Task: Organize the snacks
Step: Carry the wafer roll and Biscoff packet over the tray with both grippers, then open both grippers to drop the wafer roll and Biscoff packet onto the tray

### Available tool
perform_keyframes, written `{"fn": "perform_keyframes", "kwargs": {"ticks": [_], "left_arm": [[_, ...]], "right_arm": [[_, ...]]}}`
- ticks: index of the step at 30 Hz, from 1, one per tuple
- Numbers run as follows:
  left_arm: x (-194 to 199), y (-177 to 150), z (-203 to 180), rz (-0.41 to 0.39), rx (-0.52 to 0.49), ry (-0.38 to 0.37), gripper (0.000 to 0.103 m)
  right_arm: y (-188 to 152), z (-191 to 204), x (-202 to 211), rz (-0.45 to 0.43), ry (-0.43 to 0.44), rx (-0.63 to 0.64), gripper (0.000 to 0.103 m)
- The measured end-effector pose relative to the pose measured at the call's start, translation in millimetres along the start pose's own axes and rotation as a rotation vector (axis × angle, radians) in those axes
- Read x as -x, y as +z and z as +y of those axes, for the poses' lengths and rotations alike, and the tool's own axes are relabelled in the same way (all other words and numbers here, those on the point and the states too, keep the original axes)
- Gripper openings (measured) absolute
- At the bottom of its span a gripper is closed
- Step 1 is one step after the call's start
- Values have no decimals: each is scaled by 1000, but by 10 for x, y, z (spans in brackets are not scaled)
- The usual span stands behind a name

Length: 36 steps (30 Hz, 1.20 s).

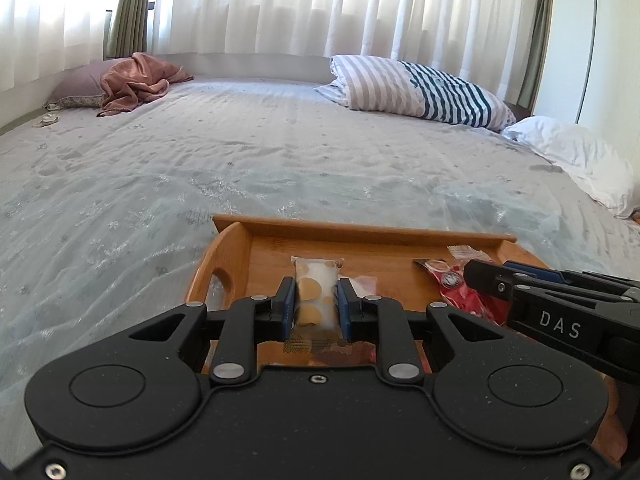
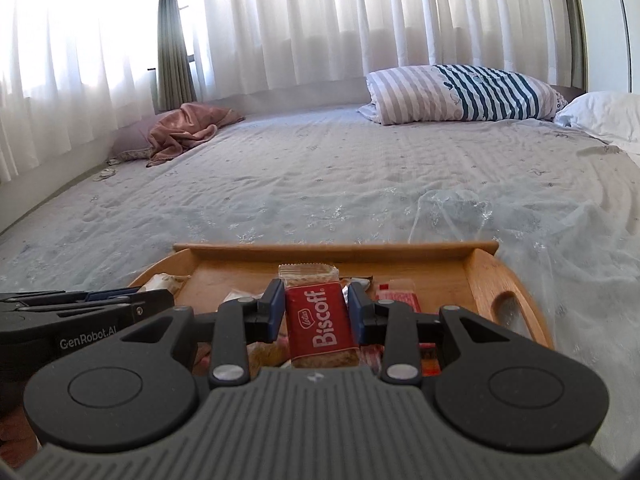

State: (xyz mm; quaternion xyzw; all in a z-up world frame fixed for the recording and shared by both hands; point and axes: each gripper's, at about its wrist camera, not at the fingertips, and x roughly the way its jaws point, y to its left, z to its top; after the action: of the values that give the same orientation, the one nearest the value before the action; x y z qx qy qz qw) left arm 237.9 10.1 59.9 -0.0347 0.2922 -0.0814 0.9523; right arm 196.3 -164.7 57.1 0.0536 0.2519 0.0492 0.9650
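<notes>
A wooden tray with handle cut-outs lies on the bed and holds several snack packets; it also shows in the right wrist view. My left gripper is shut on a white packet with tan dots, held over the tray. My right gripper is shut on a red Biscoff biscuit packet, also over the tray. The right gripper also shows at the right of the left wrist view, over a red snack packet. The left gripper's body shows at the left of the right wrist view.
The tray sits on a pale grey bedspread. A striped pillow and a white pillow lie at the back right. A pink cloth lies at the back left. White curtains hang behind.
</notes>
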Motion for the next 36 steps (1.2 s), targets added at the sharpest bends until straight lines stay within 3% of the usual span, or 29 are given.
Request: {"fn": "perform_keyframes", "kwargs": {"ticks": [13,27,32,36], "left_arm": [[-487,109,41,45,2,33,21],[-744,32,48,82,-2,56,21],[-759,13,45,89,-8,59,22],[-732,15,43,84,-6,57,34]], "right_arm": [[61,-57,-538,81,-45,-20,38],[31,-49,-602,74,-51,17,39],[31,-56,-597,68,-41,6,49],[42,-53,-563,63,-35,-4,51]]}}
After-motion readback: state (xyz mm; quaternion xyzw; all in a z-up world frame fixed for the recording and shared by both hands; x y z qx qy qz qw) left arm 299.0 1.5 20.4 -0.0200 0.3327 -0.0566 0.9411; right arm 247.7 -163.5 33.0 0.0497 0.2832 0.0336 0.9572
